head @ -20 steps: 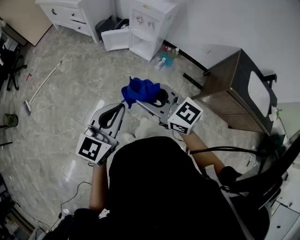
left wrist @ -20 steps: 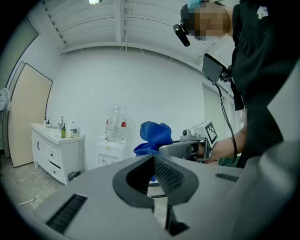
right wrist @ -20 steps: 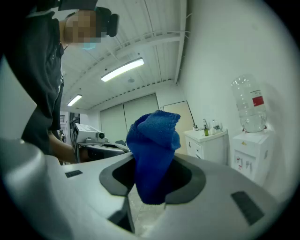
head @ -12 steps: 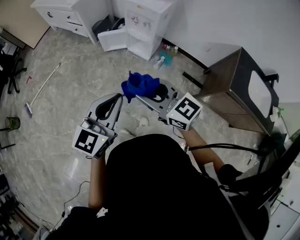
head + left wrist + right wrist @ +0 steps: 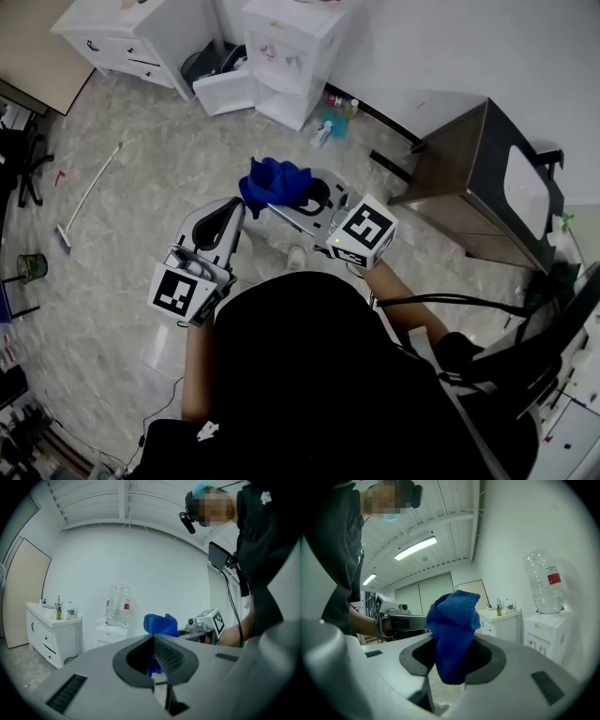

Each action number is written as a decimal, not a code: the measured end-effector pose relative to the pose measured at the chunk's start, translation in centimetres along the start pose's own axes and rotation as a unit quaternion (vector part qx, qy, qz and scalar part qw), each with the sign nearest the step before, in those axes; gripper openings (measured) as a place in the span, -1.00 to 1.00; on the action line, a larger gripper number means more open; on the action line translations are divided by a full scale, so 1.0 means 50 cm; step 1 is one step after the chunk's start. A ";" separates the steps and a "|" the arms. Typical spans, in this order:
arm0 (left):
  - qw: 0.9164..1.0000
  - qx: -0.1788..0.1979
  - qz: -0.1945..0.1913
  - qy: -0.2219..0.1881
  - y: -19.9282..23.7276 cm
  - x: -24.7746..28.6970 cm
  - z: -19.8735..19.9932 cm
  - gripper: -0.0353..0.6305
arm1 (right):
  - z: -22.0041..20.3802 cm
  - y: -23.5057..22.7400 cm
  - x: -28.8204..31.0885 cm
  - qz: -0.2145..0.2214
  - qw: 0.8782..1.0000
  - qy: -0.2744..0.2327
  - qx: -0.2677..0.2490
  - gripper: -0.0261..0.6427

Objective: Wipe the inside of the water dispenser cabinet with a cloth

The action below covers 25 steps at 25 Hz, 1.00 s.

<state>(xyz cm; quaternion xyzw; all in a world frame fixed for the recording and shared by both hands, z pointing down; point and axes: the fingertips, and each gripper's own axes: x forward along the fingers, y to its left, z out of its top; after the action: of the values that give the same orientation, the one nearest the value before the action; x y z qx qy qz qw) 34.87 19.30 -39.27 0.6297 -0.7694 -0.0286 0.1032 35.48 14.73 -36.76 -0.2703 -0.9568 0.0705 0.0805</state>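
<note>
The right gripper [image 5: 296,199] is clamping a crumpled blue terry cloth [image 5: 272,180]; the left gripper [image 5: 228,216] is holding its jaws together.

The floor [image 5: 141,234] lies open ahead up to the water dispenser [image 5: 286,52]. Its cabinet door [image 5: 223,94] stands open leftward, bottles [image 5: 325,129] crowd its right foot, and a metal cabinet [image 5: 459,183] flanks farther right.

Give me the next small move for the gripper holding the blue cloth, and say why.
Probably carry the right gripper forward toward the water dispenser. Its jaws are clamped on the blue cloth, the dispenser's lower door seems to stand open, and the cabinet stands well away from the jaws, so wiping cannot start from here. The left gripper is shut and empty.
</note>
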 end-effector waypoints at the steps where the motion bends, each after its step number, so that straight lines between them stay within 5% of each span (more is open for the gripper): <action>1: 1.000 -0.004 0.001 0.002 0.025 0.001 -0.004 -0.88 | -0.004 -0.006 0.020 0.000 1.000 0.004 0.001 -0.50; 10: 0.997 -0.061 -0.038 -0.018 0.344 0.044 0.008 -0.88 | 0.010 -0.140 0.241 -0.054 0.997 0.063 0.001 -0.50; 15: 0.995 -0.060 -0.078 -0.031 0.529 0.062 0.049 -0.88 | 0.058 -0.226 0.372 -0.101 0.992 0.074 -0.012 -0.50; 25: 0.991 -0.041 -0.115 0.046 0.737 0.126 -0.079 -0.88 | -0.021 -0.375 0.521 -0.161 0.979 0.114 0.044 -0.50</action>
<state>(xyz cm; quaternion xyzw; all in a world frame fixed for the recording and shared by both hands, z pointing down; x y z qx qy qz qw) -1.03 21.08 -28.22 0.7101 -0.6844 -0.0428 0.1596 4.29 12.79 -29.37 -0.1155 -0.9684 0.0671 0.2108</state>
